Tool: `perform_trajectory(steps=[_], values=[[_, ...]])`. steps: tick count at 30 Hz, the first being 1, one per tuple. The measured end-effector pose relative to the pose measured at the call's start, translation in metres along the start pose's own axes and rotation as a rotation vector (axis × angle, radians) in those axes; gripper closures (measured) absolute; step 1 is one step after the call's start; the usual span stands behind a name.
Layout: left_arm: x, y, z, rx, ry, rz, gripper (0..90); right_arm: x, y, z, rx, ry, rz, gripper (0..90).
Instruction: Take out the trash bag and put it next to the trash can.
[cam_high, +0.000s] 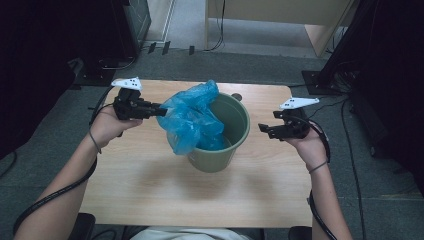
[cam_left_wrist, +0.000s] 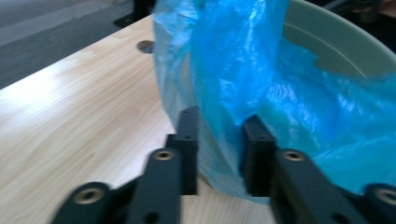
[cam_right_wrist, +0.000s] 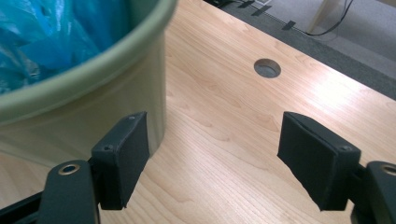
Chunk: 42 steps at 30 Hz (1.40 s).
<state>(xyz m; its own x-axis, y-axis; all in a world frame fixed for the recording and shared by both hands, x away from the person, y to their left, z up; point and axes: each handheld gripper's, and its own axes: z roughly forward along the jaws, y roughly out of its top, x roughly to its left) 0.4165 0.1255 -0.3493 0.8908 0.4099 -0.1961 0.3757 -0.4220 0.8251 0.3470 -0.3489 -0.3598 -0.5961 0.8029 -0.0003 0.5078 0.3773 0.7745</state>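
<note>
Hanging half in and half over the near rim of the round green plastic bucket (cam_high: 227, 135) on the pale wooden worktop (cam_high: 150, 185), the crinkled blue plastic bag (cam_high: 192, 120) running between the narrowly parted left tongs (cam_left_wrist: 219, 149), pads' contact unclear, right tongs (cam_right_wrist: 233, 154) gaping empty just beside the bucket wall.

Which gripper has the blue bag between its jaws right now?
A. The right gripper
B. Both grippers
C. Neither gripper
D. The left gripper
D. In the left gripper view the blue bag hangs between the jaws of the left gripper at the rim of the green bin, while the right gripper stands open beside the bin with bare table between its jaws.
</note>
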Motion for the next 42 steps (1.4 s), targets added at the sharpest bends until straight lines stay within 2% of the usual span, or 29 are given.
perform_trajectory(steps=[1,2,4,8,10,13,15,20,22,24,25,28,29,32,34,39,42], values=[[0.0,0.0,0.0,0.0,0.0,0.0,63.5,0.0,0.0,0.0,0.0,0.0,0.0,24.4],[-0.001,-0.004,0.002,-0.005,-0.004,0.021,63.5,-0.001,-0.002,0.002,-0.003,-0.002,0.008,24.3],[-0.002,-0.012,0.007,-0.01,-0.019,0.034,55.5,-0.003,-0.006,0.006,0.0,0.0,0.023,24.2],[0.0,-0.022,0.014,-0.021,-0.058,0.017,41.3,-0.003,-0.016,0.018,0.028,0.01,0.03,24.0],[0.0,-0.023,0.015,-0.025,-0.062,0.024,40.2,-0.003,-0.017,0.02,0.032,0.011,0.033,24.0],[-0.002,-0.026,0.019,-0.03,-0.081,0.072,36.7,-0.002,-0.023,0.026,0.044,0.01,0.034,24.0],[-0.003,-0.027,0.023,-0.018,-0.095,0.068,36.5,-0.002,-0.027,0.029,0.051,0.01,0.039,24.0],[0.001,-0.035,0.032,-0.052,-0.148,0.042,37.8,-0.002,-0.035,0.038,0.051,0.018,0.059,23.9],[0.002,-0.038,0.034,-0.076,-0.167,0.03,41.5,-0.002,-0.038,0.041,0.053,0.024,0.064,23.9],[0.003,-0.04,0.035,-0.086,-0.191,0.007,51.7,-0.002,-0.041,0.044,0.058,0.028,0.069,23.9],[0.003,-0.039,0.036,-0.088,-0.199,0.004,53.1,-0.002,-0.042,0.045,0.061,0.03,0.073,23.9],[0.002,-0.038,0.035,-0.089,-0.203,0.022,61.4,-0.002,-0.046,0.048,0.061,0.033,0.081,23.9],[0.002,-0.038,0.035,-0.088,-0.211,0.014,66.4,-0.002,-0.046,0.049,0.06,0.034,0.086,23.9],[0.002,-0.037,0.035,-0.082,-0.22,0.011,72.5,-0.001,-0.049,0.053,0.058,0.036,0.086,23.9],[0.002,-0.036,0.036,-0.076,-0.225,0.003,74.1,-0.001,-0.05,0.054,0.054,0.036,0.085,23.9],[-0.001,-0.032,0.035,-0.057,-0.212,-0.007,86.1,0.0,-0.053,0.06,0.04,0.022,0.103,23.9],[-0.002,-0.028,0.033,-0.036,-0.207,-0.035,89.6,0.001,-0.056,0.064,0.043,0.023,0.116,23.9]])
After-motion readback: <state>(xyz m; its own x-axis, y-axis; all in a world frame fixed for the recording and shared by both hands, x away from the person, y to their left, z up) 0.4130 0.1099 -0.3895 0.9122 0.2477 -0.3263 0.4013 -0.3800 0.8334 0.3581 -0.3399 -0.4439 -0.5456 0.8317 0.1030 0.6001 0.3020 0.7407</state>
